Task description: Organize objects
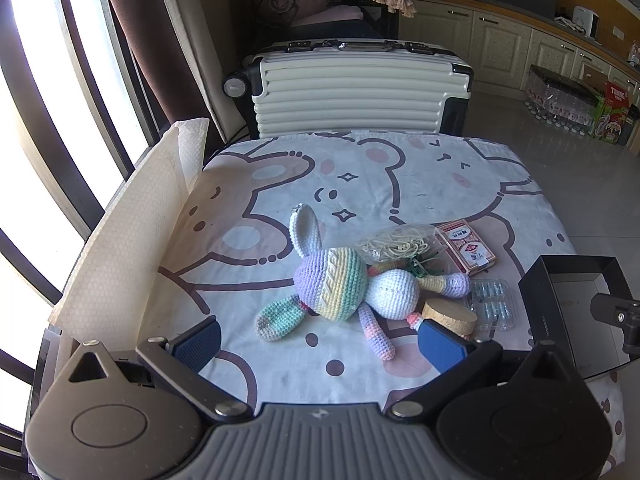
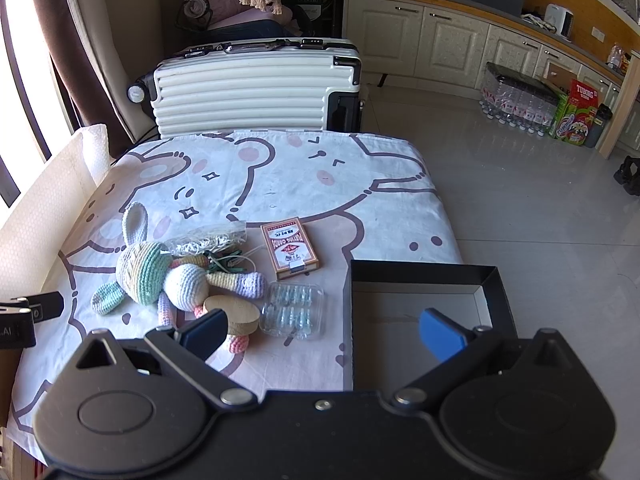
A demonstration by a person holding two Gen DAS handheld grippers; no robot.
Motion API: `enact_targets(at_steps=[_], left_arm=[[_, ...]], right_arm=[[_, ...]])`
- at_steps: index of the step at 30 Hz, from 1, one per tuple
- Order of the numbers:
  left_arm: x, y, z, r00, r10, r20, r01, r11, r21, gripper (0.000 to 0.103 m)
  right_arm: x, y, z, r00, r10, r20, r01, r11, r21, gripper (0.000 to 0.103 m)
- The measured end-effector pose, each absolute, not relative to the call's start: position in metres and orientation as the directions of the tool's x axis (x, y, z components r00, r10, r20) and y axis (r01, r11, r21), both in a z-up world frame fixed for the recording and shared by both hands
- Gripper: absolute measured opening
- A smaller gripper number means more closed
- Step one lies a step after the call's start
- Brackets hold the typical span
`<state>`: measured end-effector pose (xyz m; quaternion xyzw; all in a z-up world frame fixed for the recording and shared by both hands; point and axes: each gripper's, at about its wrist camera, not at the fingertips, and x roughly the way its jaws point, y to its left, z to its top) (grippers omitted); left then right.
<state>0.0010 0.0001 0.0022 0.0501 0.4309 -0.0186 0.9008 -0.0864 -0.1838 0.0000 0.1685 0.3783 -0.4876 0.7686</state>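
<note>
Clutter sits in a loose heap toward the near right part of the surface (image 1: 280,168), which is covered by a cartoon-print cloth. A crochet bunny (image 1: 348,288) lies flat, with a bag of string (image 1: 396,242) and a card box (image 1: 466,246) behind it, a cork lid (image 1: 450,314) at its feet and a clear blister pack (image 1: 490,300) just to the right. An open black box (image 2: 424,312), seemingly empty, rests at the near right corner, partly over the edge.

Both tools hover above the near edge, tilted down. The left gripper (image 1: 320,344) has its jaws fully apart with nothing between them, aimed at the bunny; the right gripper (image 2: 322,332) is likewise wide and empty, straddling the box's left wall.

Probably the box is the destination. A sensible start is the blister pack or cork lid, nearest the box, for the right tool. The bunny's limbs overlap the lid and string, so grip its body, lift straight up and watch for snagging.
</note>
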Motion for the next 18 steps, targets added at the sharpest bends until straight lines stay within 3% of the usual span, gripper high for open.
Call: enact_targets(at_steps=[18], left_arm=[[-0.0004, 0.0041, -0.0001, 0.628, 0.001, -0.778, 0.08, 0.995, 0.066, 0.103]], right_arm=[[-0.0892, -0.184, -0.0014, 0.218, -0.626, -0.749, 0.888, 0.446, -0.114, 0.103]])
